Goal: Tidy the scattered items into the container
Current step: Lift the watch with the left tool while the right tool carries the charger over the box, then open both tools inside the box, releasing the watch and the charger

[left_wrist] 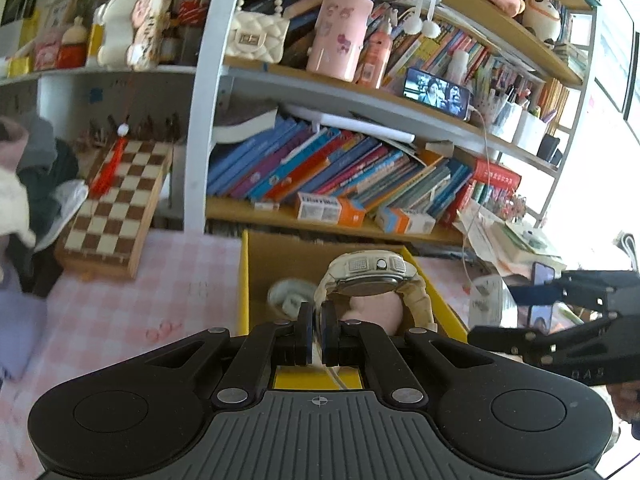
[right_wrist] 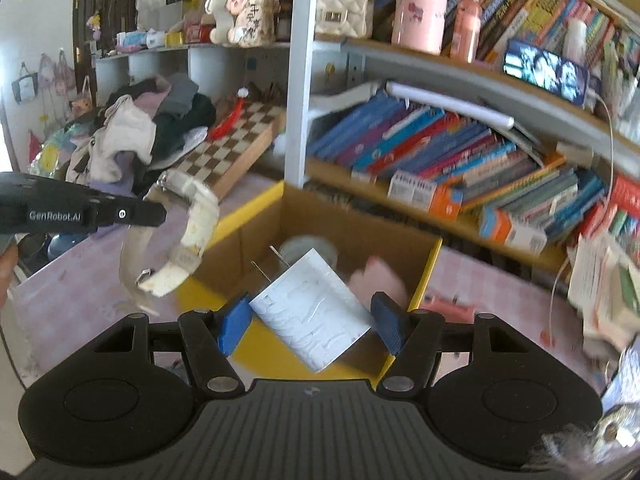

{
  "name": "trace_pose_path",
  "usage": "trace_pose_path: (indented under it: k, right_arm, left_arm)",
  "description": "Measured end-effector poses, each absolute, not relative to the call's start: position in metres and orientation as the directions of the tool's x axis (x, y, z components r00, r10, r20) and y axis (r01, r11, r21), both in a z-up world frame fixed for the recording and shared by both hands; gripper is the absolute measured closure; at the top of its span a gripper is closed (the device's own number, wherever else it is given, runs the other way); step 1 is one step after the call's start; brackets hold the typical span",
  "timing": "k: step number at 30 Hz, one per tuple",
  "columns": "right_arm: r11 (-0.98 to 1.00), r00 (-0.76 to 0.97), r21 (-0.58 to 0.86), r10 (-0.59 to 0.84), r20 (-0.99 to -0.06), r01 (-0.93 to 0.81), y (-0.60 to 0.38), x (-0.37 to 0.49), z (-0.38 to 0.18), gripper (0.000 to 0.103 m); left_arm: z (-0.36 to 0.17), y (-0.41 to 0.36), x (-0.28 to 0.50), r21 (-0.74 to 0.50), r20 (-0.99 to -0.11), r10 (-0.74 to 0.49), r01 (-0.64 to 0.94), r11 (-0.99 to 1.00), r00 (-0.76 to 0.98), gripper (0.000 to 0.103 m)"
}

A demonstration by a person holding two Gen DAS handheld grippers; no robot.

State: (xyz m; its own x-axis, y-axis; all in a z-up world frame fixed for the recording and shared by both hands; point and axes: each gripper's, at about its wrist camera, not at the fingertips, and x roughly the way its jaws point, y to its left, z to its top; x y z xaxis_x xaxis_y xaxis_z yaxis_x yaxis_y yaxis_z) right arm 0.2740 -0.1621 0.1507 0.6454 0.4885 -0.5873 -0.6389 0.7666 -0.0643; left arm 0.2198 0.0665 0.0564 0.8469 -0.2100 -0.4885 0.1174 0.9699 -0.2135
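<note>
My left gripper is shut on the strap of a white wristwatch, which hangs over an open cardboard box with a yellow rim. From the right wrist view the same watch dangles from the left gripper above the box's left edge. My right gripper is shut on a white plug adapter, tilted, prongs pointing away, above the box. A grey tape roll and a pink soft item lie inside. In the left wrist view, the right gripper enters from the right with the adapter.
A crowded bookshelf stands just behind the box. A chessboard leans at the left beside a heap of clothes. A small pink item lies on the pink checked cloth right of the box; papers pile at the far right.
</note>
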Motion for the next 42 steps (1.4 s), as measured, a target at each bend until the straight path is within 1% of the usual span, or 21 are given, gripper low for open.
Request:
trace_pose_path:
  k: [5,9,14,20,26,30,37,42]
  right_arm:
    - [0.741,0.621,-0.071,0.500,-0.604,-0.667,-0.156,0.315,0.151,0.040]
    - [0.723,0.572,-0.052,0.499,-0.651,-0.689,-0.149,0.353,0.142,0.040]
    - [0.672,0.459,-0.033,0.467,-0.756,-0.739,-0.129,0.393,0.113,0.040]
    - [0.609,0.303,0.002,0.397,-0.866,-0.793,-0.107,0.417,0.073,0.040]
    - [0.545,0.217,0.004,0.340,-0.915,-0.839,-0.094,0.424,0.047,0.040]
    - [0.519,0.167,0.027,0.324,-0.931,-0.854,-0.091,0.430,0.037,0.040]
    - [0.494,0.137,0.031,0.299,-0.944,-0.869,-0.087,0.435,0.031,0.039]
    - [0.495,0.135,0.028,0.290,-0.947,-0.868,-0.086,0.436,0.028,0.039]
  left_arm:
    - [0.056,0.062,0.251,-0.181,-0.510,-0.193,0.114,0.977,0.838,0.101]
    - [0.050,0.054,0.280,-0.119,-0.555,-0.169,0.123,0.985,0.815,0.101]
    - [0.034,0.035,0.318,-0.020,-0.640,-0.137,0.163,0.986,0.756,0.101]
    - [0.002,0.013,0.351,0.089,-0.771,-0.095,0.254,0.963,0.630,0.100]
    - [-0.024,0.004,0.367,0.140,-0.851,-0.053,0.324,0.936,0.522,0.100]
    - [-0.034,0.000,0.372,0.137,-0.878,-0.049,0.350,0.927,0.476,0.101]
    - [-0.045,-0.003,0.380,0.126,-0.898,-0.050,0.363,0.923,0.437,0.099]
    - [-0.047,-0.002,0.381,0.136,-0.900,-0.037,0.361,0.923,0.434,0.093]
